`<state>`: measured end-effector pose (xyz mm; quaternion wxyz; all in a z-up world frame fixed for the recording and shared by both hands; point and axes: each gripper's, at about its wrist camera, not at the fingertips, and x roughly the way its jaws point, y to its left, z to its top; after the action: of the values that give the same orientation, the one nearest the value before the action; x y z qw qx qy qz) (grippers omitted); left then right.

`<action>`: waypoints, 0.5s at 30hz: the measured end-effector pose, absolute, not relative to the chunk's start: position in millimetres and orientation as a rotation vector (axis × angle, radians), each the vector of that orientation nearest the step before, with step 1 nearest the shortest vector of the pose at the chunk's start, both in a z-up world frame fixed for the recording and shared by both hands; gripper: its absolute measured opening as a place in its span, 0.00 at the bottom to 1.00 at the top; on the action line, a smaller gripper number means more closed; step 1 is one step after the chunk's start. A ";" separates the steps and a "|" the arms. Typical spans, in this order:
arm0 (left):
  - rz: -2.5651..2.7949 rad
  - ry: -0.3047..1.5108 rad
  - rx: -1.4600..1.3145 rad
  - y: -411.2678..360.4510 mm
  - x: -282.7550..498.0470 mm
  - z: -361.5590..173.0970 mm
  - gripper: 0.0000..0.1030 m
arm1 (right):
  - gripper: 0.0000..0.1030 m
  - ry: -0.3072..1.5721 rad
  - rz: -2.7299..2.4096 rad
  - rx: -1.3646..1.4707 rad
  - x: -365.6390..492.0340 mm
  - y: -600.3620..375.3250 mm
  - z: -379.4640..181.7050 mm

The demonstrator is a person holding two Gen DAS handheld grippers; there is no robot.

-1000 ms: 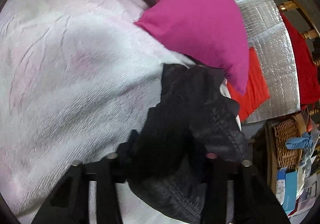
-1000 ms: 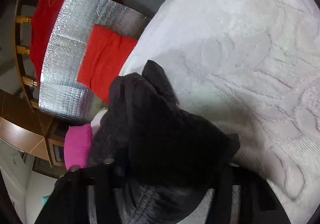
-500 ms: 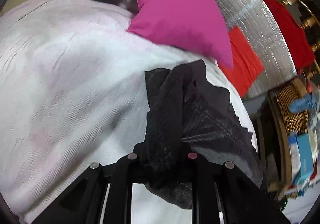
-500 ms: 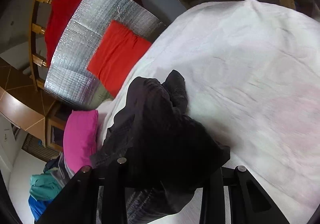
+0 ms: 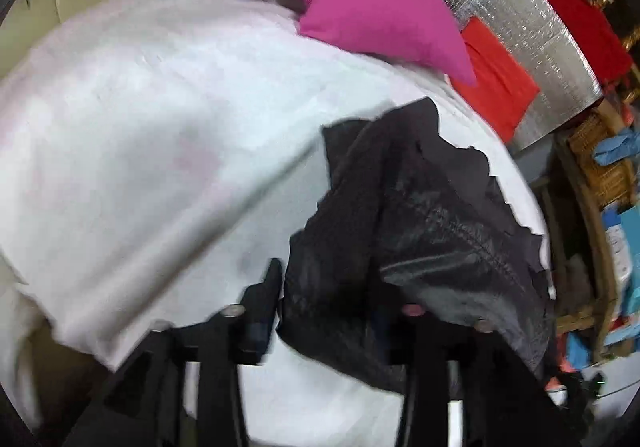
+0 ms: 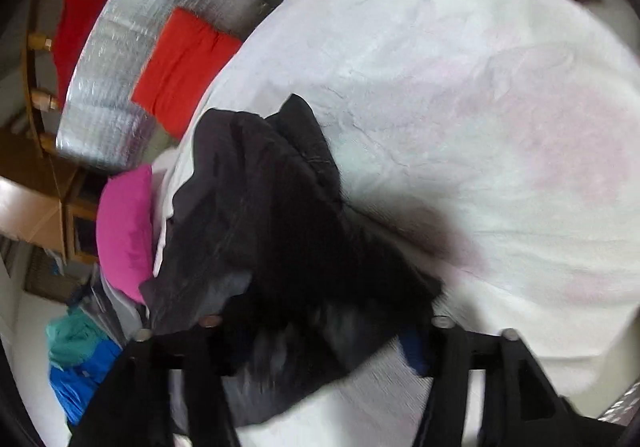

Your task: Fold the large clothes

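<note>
Now both tongs are opening: the left tongs (image 5: 332, 311) and right tongs (image 6: 324, 327) have risen with the black garment (image 5: 420, 215) bunched between their fingers, slack over the white blanket (image 5: 160, 119). Seemingly a release or re-grip; nothing looks folded yet.

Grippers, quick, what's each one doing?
Left gripper: jaws opening, black garment between them.
Right gripper: jaws opening, same garment between them.
</note>
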<state>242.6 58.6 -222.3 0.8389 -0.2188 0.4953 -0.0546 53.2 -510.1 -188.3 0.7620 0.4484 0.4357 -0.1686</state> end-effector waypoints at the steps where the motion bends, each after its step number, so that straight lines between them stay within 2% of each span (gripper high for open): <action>1: -0.093 1.022 -0.427 59.7 241.4 -210.4 0.51 | 0.71 0.967 -0.367 0.931 49.2 -510.5 -180.3; 2: -0.083 0.994 -0.409 60.8 242.5 -201.4 0.53 | 0.71 0.988 -0.375 0.859 44.9 -512.7 -167.5; 4: -0.064 0.928 -0.380 59.6 246.0 -179.8 0.64 | 0.71 0.964 -0.400 0.792 39.6 -518.8 -146.2; 9: -0.082 0.900 -0.363 26.1 286.5 -168.0 0.69 | 0.79 0.818 -0.296 0.718 83.5 -510.9 -103.2; 11: -0.099 0.959 -0.327 2.4 312.1 -184.3 0.70 | 0.81 0.823 -0.232 0.684 125.3 -493.8 -106.1; 15: -0.084 1.085 -0.241 -29.0 342.5 -224.8 0.70 | 0.81 0.966 -0.180 0.615 210.8 -460.5 -143.5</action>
<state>342.5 -29.0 -224.8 0.8487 -0.1141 0.5149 -0.0397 210.8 -460.5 -143.5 0.8368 0.2905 0.4563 -0.0848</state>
